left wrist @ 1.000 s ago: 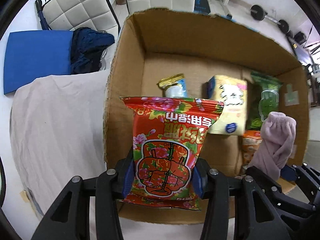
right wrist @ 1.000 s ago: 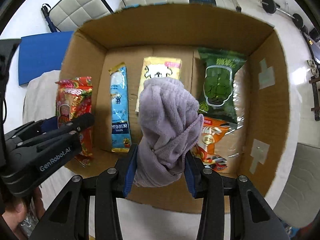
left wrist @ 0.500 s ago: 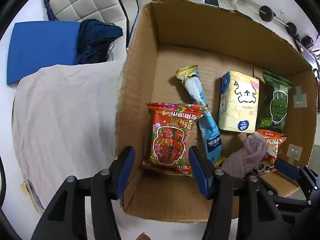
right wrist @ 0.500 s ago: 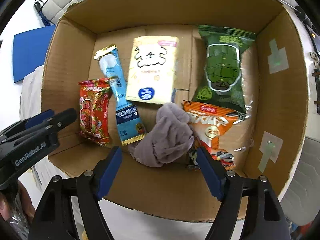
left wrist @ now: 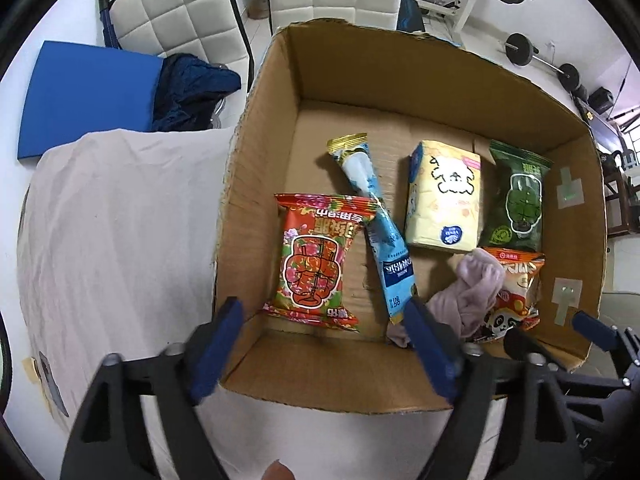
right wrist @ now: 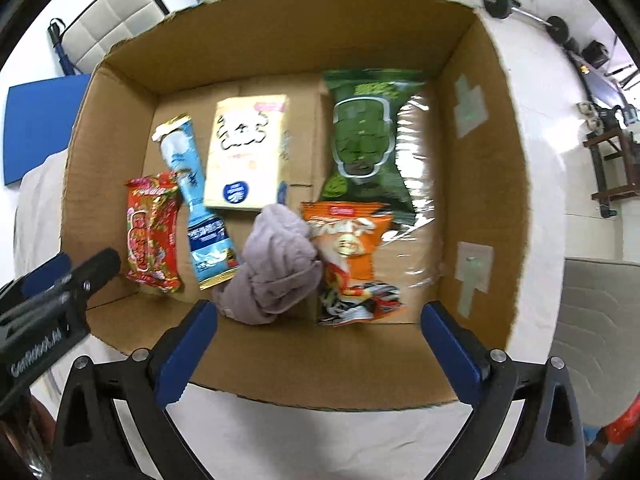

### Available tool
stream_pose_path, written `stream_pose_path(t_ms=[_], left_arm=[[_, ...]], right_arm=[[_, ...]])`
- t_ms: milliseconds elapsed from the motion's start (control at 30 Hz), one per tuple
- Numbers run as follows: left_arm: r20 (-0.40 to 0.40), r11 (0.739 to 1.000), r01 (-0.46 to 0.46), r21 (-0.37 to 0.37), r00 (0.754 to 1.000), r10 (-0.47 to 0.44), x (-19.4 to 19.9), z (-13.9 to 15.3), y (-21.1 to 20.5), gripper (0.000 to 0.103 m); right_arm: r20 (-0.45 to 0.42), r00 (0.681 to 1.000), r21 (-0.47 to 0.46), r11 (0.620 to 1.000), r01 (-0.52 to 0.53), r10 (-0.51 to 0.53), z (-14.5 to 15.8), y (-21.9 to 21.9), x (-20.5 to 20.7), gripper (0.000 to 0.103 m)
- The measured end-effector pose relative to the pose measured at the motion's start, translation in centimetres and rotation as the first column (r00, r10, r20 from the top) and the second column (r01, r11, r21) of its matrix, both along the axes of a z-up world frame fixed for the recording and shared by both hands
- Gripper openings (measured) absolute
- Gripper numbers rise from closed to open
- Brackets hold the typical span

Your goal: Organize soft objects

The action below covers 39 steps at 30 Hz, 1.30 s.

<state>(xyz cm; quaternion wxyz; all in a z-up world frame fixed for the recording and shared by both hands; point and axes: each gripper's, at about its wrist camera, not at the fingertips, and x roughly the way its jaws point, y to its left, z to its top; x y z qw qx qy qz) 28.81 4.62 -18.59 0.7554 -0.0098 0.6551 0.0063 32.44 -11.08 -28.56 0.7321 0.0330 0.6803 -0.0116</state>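
Observation:
An open cardboard box (left wrist: 256,128) (right wrist: 500,168) holds a red flowered snack pack (left wrist: 316,268) (right wrist: 152,232), a blue stick pack (left wrist: 380,224) (right wrist: 200,204), a yellow tissue pack (left wrist: 444,196) (right wrist: 248,152), a green pack (left wrist: 516,200) (right wrist: 368,136), an orange pack (left wrist: 516,288) (right wrist: 352,252) and a crumpled lilac cloth (left wrist: 468,296) (right wrist: 276,264). My left gripper (left wrist: 324,348) is open and empty above the box's near left. My right gripper (right wrist: 316,352) is open and empty above the near edge, just back from the cloth.
The box stands on a table with a pale cloth (left wrist: 112,240). A blue mat (left wrist: 88,92), a dark garment (left wrist: 192,88) and white padded chairs (left wrist: 176,16) lie beyond. Gym weights (left wrist: 520,48) are at the far right.
Both grippers opened and pulled back. The red pack dropped into the box's left side. The lilac cloth dropped beside the orange pack.

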Motion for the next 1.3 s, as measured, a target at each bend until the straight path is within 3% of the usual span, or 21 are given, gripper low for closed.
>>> stream_pose_path(t_ms=[100, 500, 867, 1300], left_arm=[[0.026, 1.0, 0.007, 0.014, 1.0, -0.008, -0.6, 0.6, -0.3, 0.095], [0.153, 1.0, 0.016, 0.023, 0.988, -0.02, -3.5, 6.0, -0.7, 0.097], [0.308, 0.999, 0.037, -0.002, 0.951, -0.034, -13.4, 14.8, -1.4, 0.097], [0.405, 0.999, 0.028, -0.045, 0.914, -0.007, -22.1, 23.4, -1.8, 0.097]], right_arm=[[0.023, 1.0, -0.019, 1.0, 0.01, -0.009, 0.4, -0.3, -0.5, 0.103], [0.115, 0.993, -0.03, 0.999, 0.034, -0.031, 5.8, -1.8, -3.4, 0.103], [0.285, 0.958, 0.0, 1.0, 0.028, -0.027, 14.8, -3.5, -12.7, 0.103], [0.434, 0.9, 0.049, 0.999, 0.01, -0.03, 26.2, -5.5, -23.6, 0.103]])
